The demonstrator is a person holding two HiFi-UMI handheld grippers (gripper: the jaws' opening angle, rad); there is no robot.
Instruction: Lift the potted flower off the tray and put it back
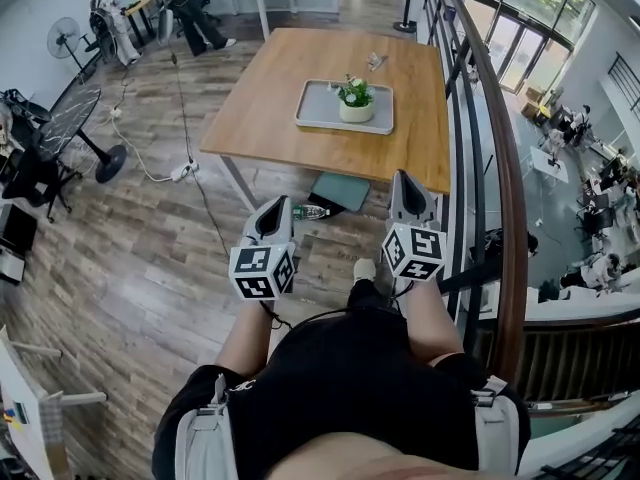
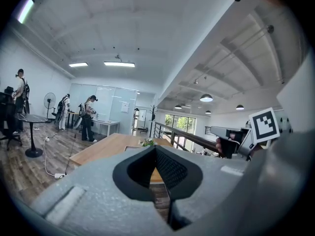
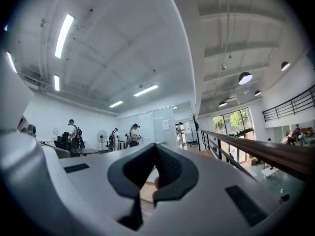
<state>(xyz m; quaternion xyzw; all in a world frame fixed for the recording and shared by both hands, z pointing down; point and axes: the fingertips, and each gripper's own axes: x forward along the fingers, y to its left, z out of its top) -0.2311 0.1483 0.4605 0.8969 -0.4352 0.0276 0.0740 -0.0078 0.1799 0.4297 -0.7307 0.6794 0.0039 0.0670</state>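
Presently at upper centre of frame: green potted flower in round white pot, upright on grey rectangular tray atop light wooden table. Judged light, rigid, breakable; grasp pot wall below soft foliage. Grey left gripper and grey right gripper, lower centre: jaws fully closed, empty, well apart from pot

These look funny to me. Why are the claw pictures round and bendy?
Left gripper view: wide lens curves everything, black corners, the close left claw looks soft. Right gripper view: same curving, ceiling lights glare. Head view: sharp, railing bows.
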